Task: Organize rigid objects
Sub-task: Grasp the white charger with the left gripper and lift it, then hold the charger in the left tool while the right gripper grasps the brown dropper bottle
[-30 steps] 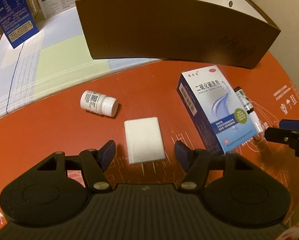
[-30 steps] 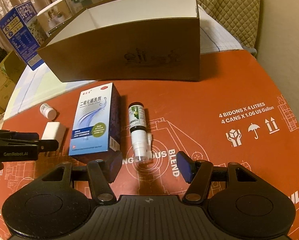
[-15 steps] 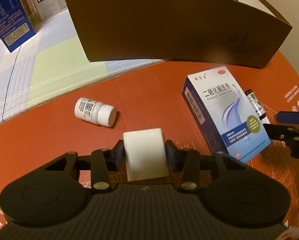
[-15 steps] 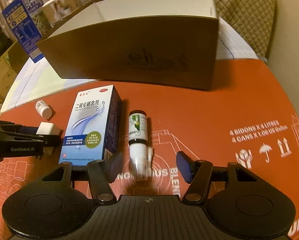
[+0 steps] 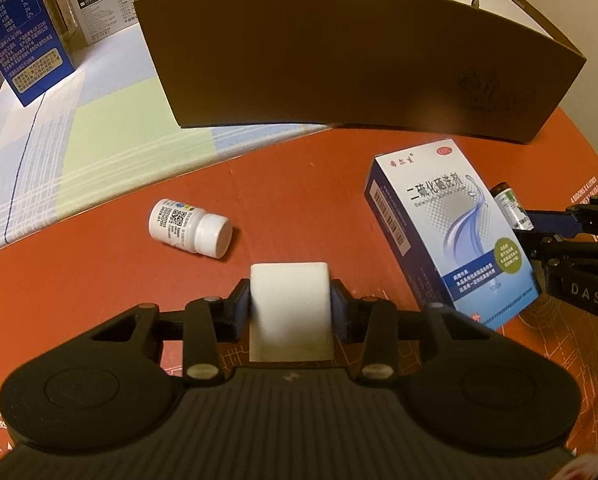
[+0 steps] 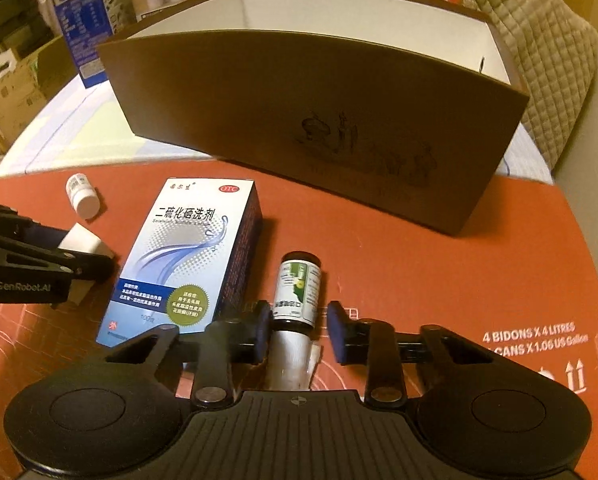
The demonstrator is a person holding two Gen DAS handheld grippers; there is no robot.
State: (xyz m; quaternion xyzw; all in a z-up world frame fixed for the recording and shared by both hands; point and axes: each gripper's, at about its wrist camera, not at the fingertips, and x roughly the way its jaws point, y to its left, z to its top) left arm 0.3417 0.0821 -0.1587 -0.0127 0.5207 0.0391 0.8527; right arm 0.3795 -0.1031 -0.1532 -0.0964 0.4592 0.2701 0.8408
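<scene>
Beyond both grippers stands the cardboard box (image 5: 339, 60) — the likely destination; left gripper (image 5: 291, 304), jaws just closed, clamps the white block (image 5: 289, 328); right gripper (image 6: 299, 326), likewise just closed, pinches the spray bottle (image 6: 297, 284) — lying lengthwise along its fingers, base toward the box.

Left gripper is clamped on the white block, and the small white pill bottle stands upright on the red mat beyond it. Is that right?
Not quite. The left gripper is clamped on the white block, but the small white pill bottle lies on its side on the red mat beyond it, not upright. The left wrist view shows this.
</scene>
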